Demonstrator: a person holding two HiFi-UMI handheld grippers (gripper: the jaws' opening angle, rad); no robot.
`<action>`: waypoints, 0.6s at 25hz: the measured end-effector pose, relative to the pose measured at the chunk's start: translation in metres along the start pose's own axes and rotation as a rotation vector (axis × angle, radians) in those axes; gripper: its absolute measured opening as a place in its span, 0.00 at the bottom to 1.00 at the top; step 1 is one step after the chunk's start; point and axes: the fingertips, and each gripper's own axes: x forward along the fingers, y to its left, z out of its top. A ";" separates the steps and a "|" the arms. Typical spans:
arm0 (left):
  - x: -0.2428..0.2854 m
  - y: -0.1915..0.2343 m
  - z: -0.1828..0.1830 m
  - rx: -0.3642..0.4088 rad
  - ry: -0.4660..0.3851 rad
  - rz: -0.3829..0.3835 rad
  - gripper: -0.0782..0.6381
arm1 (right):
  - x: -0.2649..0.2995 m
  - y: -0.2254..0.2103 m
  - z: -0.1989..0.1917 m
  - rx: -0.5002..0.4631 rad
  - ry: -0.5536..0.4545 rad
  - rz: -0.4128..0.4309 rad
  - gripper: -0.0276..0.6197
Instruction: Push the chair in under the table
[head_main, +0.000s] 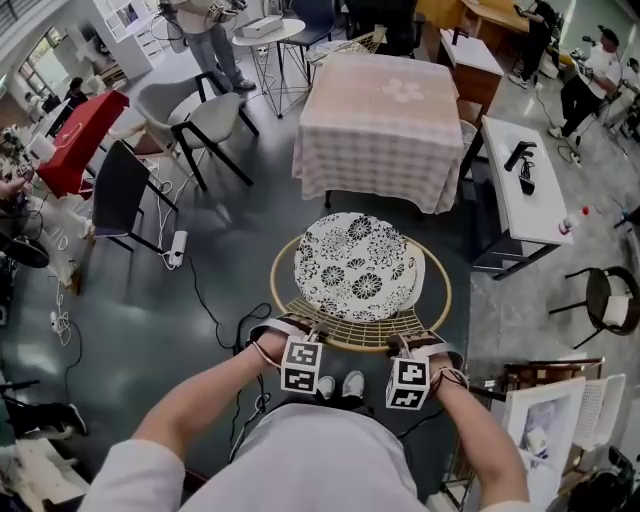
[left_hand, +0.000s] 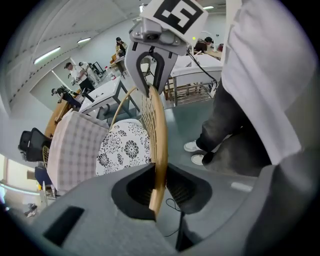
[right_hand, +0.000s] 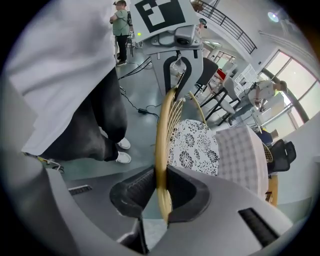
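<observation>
A round rattan chair (head_main: 440, 290) with a black-and-white floral cushion (head_main: 355, 266) stands in front of me, its seat facing a table (head_main: 380, 120) draped in a checked cloth. A strip of floor separates chair and table. My left gripper (head_main: 304, 338) is shut on the chair's curved back rim (left_hand: 159, 135) at its left part. My right gripper (head_main: 401, 348) is shut on the same rim (right_hand: 161, 135) at its right part. In the left gripper view the rim runs between the pads of the left gripper (left_hand: 157, 192); the right gripper view shows it likewise in the right gripper (right_hand: 162, 192).
Grey and black chairs (head_main: 200, 115) stand at the left, with a power strip and cables (head_main: 176, 248) on the floor. A white bench (head_main: 525, 190) flanks the table's right side. A black ring chair (head_main: 605, 300) is at far right. My shoes (head_main: 340, 385) are just behind the chair.
</observation>
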 end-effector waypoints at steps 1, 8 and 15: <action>0.000 0.001 -0.001 -0.010 0.005 0.006 0.20 | 0.001 -0.002 0.001 0.008 -0.008 0.004 0.13; 0.002 0.004 -0.005 -0.051 0.032 0.012 0.21 | 0.001 -0.003 0.004 0.052 -0.069 0.066 0.13; 0.009 0.033 -0.006 -0.123 0.076 0.056 0.22 | 0.008 -0.032 -0.008 0.121 -0.050 0.021 0.13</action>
